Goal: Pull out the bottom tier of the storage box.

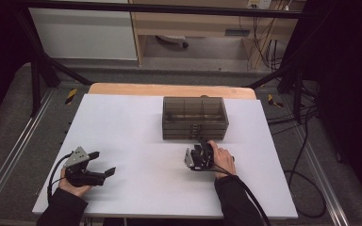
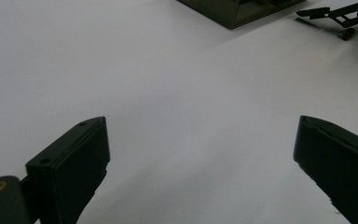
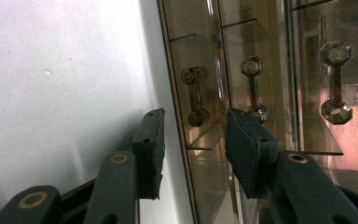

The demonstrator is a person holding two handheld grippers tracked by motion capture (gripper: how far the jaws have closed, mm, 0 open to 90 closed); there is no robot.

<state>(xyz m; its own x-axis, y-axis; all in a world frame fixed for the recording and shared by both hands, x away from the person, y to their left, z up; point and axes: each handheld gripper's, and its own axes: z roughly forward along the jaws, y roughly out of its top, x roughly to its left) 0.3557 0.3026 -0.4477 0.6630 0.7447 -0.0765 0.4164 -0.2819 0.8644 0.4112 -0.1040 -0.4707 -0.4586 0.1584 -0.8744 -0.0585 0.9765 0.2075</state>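
- Left gripper (image 1: 102, 162), in a hand at the near left of the white worktop (image 1: 136, 122): jaws spread wide, bare surface between them.
- Right gripper (image 3: 193, 140): jaws part-open at the drawer front, straddling the lowest handle (image 3: 195, 96), not pressing it.
- Smoky clear drawer box (image 1: 195, 117) stands just beyond the right gripper.

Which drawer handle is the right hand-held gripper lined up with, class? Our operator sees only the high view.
Observer: The right hand-held gripper faces the bottom drawer's handle, the one nearest the table; its pads do not touch it.
Operator: How many handles are there?
Observer: Three, one on each drawer of the smoky drawer box.
Operator: And the left hand-held gripper?
Observer: The left hand-held gripper stands wide open, with bare white table between its jaws.
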